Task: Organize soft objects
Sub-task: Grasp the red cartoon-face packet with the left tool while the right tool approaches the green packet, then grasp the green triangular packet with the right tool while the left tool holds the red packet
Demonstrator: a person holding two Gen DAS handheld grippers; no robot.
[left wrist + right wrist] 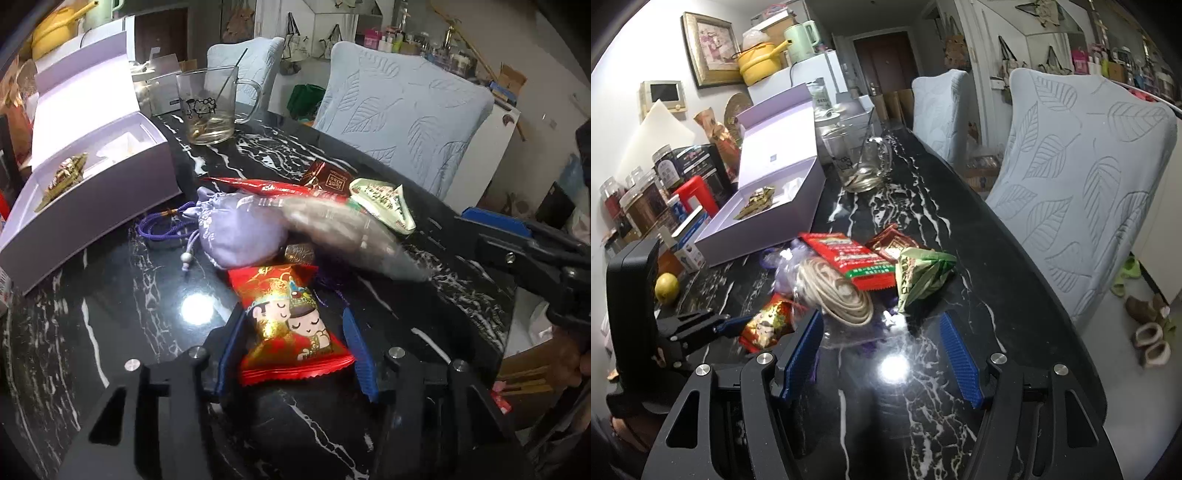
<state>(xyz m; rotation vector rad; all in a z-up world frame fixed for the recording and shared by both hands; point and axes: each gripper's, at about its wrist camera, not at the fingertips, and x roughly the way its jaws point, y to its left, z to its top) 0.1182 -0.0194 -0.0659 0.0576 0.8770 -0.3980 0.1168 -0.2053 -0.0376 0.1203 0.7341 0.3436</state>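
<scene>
Here the left gripper pinches the red cartoon snack packet on the black marble table. At its twelve o'clock lies the lilac drawstring pouch. The right gripper stands spread over bare table, gripping nothing.

Both views ride low over a black marble table, tilted down along their own fingers. The left wrist camera sits closest, facing the chairs across a red cartoon snack packet. The right wrist camera looks down the table's length toward a door. Both share the lilac gift box, glass mug and snack pile.
</scene>
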